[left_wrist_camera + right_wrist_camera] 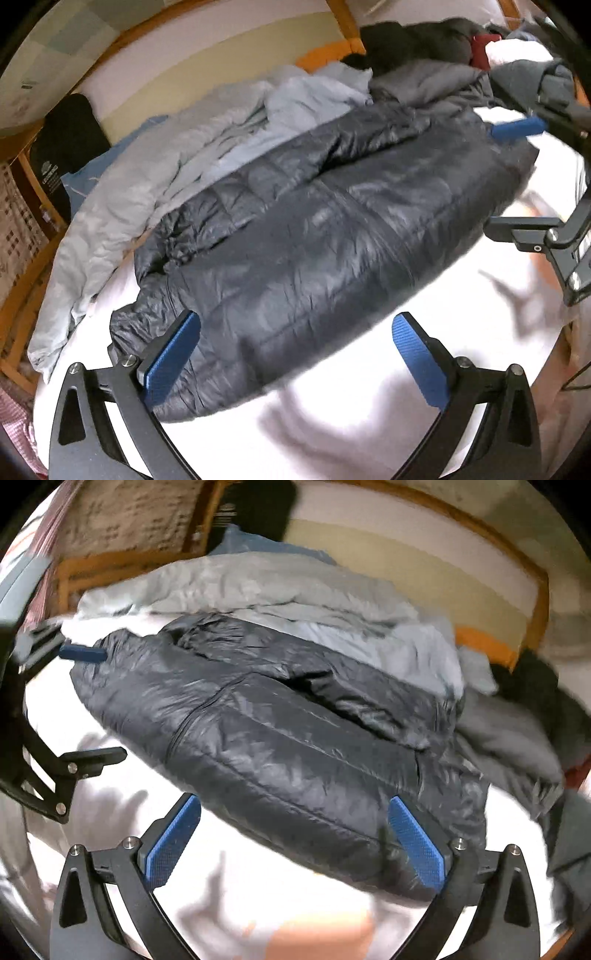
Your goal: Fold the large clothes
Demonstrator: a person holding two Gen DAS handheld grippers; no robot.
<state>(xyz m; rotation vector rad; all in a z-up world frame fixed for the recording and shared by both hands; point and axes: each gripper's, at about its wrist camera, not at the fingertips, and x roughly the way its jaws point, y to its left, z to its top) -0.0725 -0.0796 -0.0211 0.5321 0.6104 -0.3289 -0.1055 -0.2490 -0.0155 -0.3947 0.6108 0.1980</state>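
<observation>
A dark quilted jacket (314, 236) lies spread flat on a bed with a white sheet (369, 424), its zip line running along the middle. Both views are smeared by motion.

The left gripper (295, 358) hangs over the near edge of the jacket with its blue-padded fingers (171, 363) wide apart and nothing between them; one pad overlaps the jacket's hem in the view, though whether it touches cannot be told. The right gripper (293, 836) is likewise spread wide and empty, just over the jacket's other end.

Behind the jacket, touching its far edge, lies a crumpled pale grey garment (155, 173). A heap of dark clothes (417, 40) with something dark red (480, 48) sits at the far corner, beside a grey garment (424, 85). A wooden bed frame (221, 22) borders the mattress, and a black object (70, 133) leans by it.
</observation>
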